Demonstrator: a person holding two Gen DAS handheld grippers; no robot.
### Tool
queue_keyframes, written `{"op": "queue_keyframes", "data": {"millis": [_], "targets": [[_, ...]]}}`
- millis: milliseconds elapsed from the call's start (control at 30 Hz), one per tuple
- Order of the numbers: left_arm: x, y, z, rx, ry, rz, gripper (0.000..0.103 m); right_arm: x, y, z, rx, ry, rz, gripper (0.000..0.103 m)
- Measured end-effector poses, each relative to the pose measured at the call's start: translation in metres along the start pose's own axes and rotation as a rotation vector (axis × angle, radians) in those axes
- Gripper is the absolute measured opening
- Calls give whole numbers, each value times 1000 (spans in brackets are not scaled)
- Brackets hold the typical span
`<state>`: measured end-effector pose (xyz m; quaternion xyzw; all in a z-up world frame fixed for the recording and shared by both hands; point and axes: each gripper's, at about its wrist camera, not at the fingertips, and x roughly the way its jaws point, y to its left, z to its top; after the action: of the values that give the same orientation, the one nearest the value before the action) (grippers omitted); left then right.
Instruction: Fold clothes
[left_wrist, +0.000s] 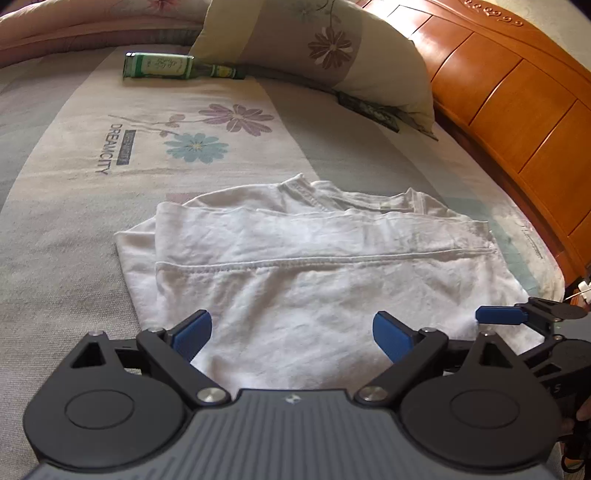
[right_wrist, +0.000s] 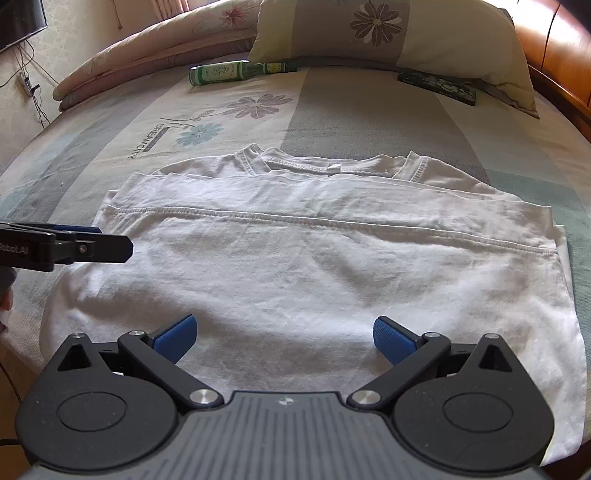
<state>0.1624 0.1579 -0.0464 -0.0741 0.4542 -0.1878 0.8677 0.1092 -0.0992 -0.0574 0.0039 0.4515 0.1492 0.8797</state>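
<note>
A white T-shirt (left_wrist: 303, 266) lies on the bed, its bottom part folded up over the chest so a stitched hem runs across it; the collar shows at the far edge. It also fills the right wrist view (right_wrist: 314, 266). My left gripper (left_wrist: 291, 334) is open and empty above the shirt's near left part. My right gripper (right_wrist: 282, 338) is open and empty above the shirt's near edge. The right gripper's fingers (left_wrist: 498, 315) show at the right of the left wrist view. The left gripper's side (right_wrist: 74, 245) shows at the left of the right wrist view.
A green glass bottle (left_wrist: 173, 67) lies on the flowered bedsheet (left_wrist: 110, 155) beyond the shirt. A flowered pillow (left_wrist: 332, 48) leans on the wooden headboard (left_wrist: 517, 103). A dark flat case (right_wrist: 437, 86) lies by the pillow. A rolled quilt (right_wrist: 147, 48) is at the far left.
</note>
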Motion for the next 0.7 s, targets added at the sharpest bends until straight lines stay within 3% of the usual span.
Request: {"op": "queue_keyframes", "data": {"millis": [67, 400, 567, 700], "targets": [[5, 6, -3, -11, 21, 13, 94, -4, 1, -1, -5, -5, -8, 103], [3, -5, 27, 47, -34, -39, 94, -16, 3, -1, -1, -29, -5, 103], [30, 5, 30, 18, 14, 11, 94, -23, 5, -3, -7, -35, -1, 103], [14, 7, 26, 11, -21, -13, 94, -27, 3, -4, 1, -41, -7, 103]]}}
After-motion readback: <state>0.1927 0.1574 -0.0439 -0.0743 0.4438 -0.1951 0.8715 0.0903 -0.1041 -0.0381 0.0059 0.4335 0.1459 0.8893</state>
